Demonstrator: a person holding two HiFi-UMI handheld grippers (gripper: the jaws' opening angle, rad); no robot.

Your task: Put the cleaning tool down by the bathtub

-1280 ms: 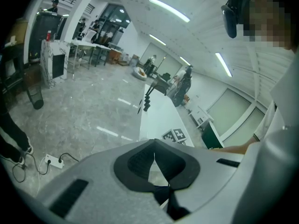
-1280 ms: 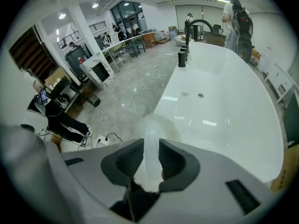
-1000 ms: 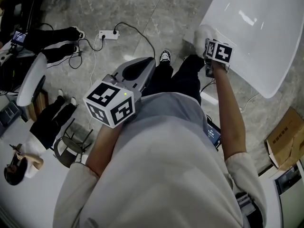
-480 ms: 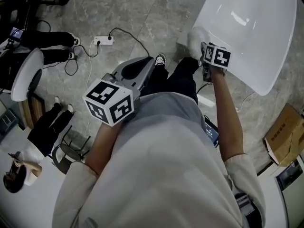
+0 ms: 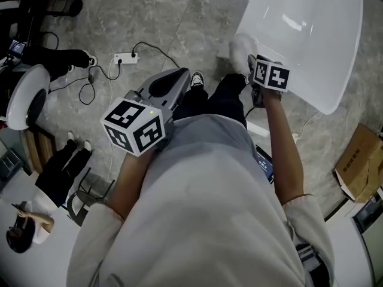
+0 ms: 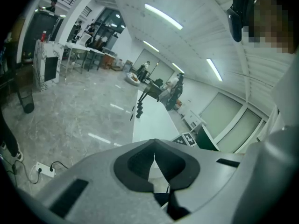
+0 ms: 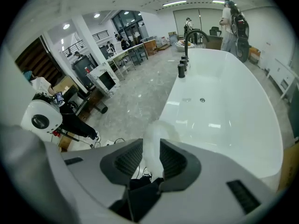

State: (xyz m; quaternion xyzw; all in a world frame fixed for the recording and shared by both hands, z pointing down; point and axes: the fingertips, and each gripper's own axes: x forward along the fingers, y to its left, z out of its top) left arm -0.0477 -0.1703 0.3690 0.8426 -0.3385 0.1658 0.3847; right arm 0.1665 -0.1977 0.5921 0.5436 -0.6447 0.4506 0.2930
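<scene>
The grey stone floor (image 5: pixel 149 17) is the place where the thing must end, so I judge the step in hand is to lower it there. The white bathtub (image 5: pixel 311 34) stands at the right, and the bare floor along its outer wall is a good target.

The right tool (image 5: pixel 250 64) is held out at the near end of the bathtub. Its jaws have just been closing a little. They stand quite wide, with the white cleaning tool (image 7: pixel 156 132) pressed between the pads and its fluffy head sticking out beyond the tips. From the head view this cleaning tool (image 5: pixel 242 48) hangs just beside the tub's edge, above the floor and not inside the basin.

The left tool (image 5: pixel 182 76) waits in front of the body, closed tip to tip and empty.

To do it well, I would:
- bring the right tool straight down, close to the tub wall;
- keep it away from the shoe (image 5: pixel 197 78);
- open only when the soft head rests on the floor;
- open widely, because the fluff may cling to the pads.
</scene>
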